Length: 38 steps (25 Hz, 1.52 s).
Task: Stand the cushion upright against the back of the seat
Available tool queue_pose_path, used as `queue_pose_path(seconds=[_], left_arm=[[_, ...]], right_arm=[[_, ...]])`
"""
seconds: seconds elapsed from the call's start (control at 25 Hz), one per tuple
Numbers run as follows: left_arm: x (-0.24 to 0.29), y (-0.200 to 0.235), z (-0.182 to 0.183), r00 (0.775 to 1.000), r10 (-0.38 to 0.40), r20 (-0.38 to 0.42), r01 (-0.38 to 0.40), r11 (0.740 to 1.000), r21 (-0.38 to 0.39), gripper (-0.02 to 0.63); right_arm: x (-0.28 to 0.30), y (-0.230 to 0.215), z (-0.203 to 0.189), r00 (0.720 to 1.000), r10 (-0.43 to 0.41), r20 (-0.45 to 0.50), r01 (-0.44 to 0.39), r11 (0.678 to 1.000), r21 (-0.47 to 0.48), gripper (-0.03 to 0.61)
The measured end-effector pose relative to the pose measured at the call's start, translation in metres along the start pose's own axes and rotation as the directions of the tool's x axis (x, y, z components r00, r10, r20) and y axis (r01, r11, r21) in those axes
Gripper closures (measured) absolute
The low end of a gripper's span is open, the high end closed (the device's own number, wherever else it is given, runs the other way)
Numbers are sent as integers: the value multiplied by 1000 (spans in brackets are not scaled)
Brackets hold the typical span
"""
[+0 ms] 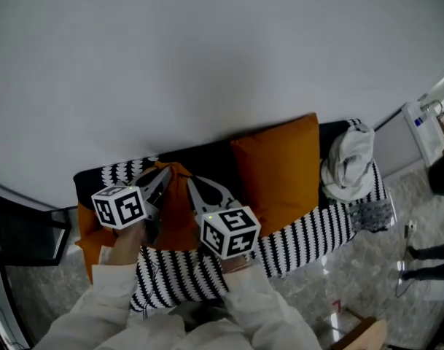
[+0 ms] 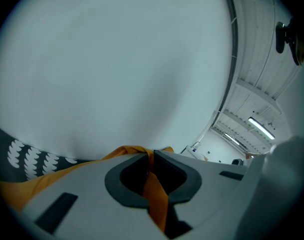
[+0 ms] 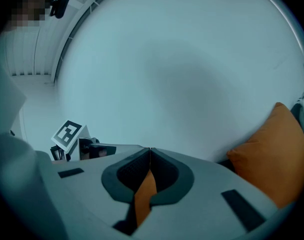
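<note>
cushion (image 1: 179, 221): left of second cushion (image 1: 280, 170), gripped edge running along sofa back (image 1: 211, 155) | left hand-held gripper (image 2: 151, 156): pinching that edge | right hand-held gripper (image 3: 150, 153): pinching it, nearer second cushion

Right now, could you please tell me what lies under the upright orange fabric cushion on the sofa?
The upright orange fabric cushion rests on a black-and-white patterned throw; the seat beneath is covered.
</note>
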<state>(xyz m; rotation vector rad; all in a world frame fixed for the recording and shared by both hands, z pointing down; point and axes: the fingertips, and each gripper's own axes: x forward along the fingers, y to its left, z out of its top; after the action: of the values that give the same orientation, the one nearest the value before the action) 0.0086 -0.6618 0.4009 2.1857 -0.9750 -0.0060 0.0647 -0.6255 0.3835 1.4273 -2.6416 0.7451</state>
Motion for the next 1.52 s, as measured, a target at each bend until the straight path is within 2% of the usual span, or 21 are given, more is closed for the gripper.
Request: queue_pose_path(seconds=[0.24,0.8,1.08,1.32,1.52], left_arm=[[4,38,12,999,40,3,-39,999,-29,578],[10,100,28,995,99,8,-98,990,-98,578],[7,128,33,986,164,25,-161,982,-103,578],[9,145,34,970,239,40,-235,969,-70,578],[12,149,37,971,236,39,-232,970,-76,578]], right_arm=[[17,-3,12,1000,-3,0,3,999,-36,566],[63,8,-6,999,18,-40,-18,1000,-1,566],[64,16,-15,998,32,-59,-32,999,-1,566],[63,20,-21,997,33,-72,-33,999,-1,566],[62,23,-23,996,37,-85,-39,999,-21,565]])
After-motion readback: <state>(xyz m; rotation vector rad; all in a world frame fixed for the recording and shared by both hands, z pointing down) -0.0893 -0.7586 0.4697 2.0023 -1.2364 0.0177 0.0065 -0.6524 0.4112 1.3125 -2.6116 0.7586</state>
